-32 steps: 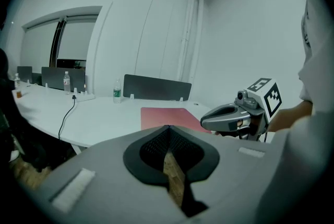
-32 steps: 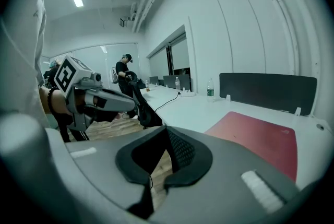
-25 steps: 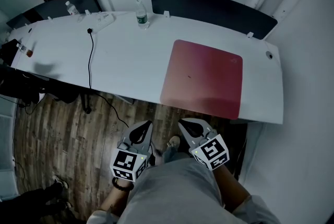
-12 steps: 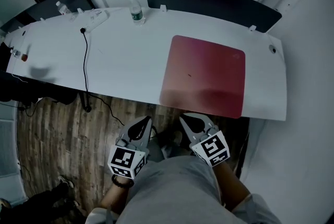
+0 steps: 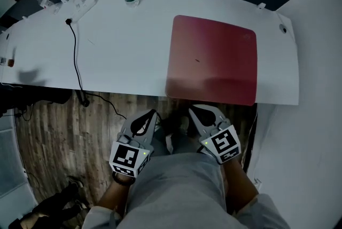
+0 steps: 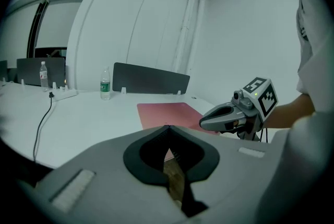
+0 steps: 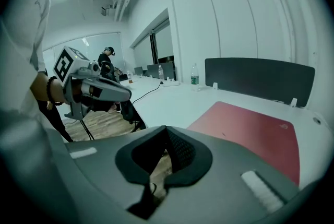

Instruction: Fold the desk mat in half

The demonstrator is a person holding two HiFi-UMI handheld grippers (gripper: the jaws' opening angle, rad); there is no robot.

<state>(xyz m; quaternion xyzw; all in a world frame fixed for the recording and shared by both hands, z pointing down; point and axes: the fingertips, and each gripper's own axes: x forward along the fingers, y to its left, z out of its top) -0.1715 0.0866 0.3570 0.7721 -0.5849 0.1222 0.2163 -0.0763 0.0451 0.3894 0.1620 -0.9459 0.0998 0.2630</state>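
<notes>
From the head view, the red desk mat (image 5: 211, 60) lies flat on the right part of the white table (image 5: 123, 46). Its near edge comes right up to the front edge of the table. From up here the mat looks almost square, so I cannot tell which side is the long one. Both grippers are held low over the wood floor (image 5: 64, 132), in front of the table and apart from the mat. The right gripper (image 5: 193, 108) sits just below the mat's near edge and points at it. The left gripper (image 5: 153, 112) is a bit off to the left, past the mat's near left corner. So I think the right one is nearer, and both need to go forward and up to reach that near edge. In the left gripper view, the two jaws are closed with their tips touching, and nothing is held between them. The mat is ahead and a little to the right, and the other gripper floats at the right side. In the right gripper view, the jaws are closed tip to tip as well, and they hold nothing. Here the mat is ahead and off to the right, close by, and the other gripper shows at the left. The mat is not folded yet.
</notes>
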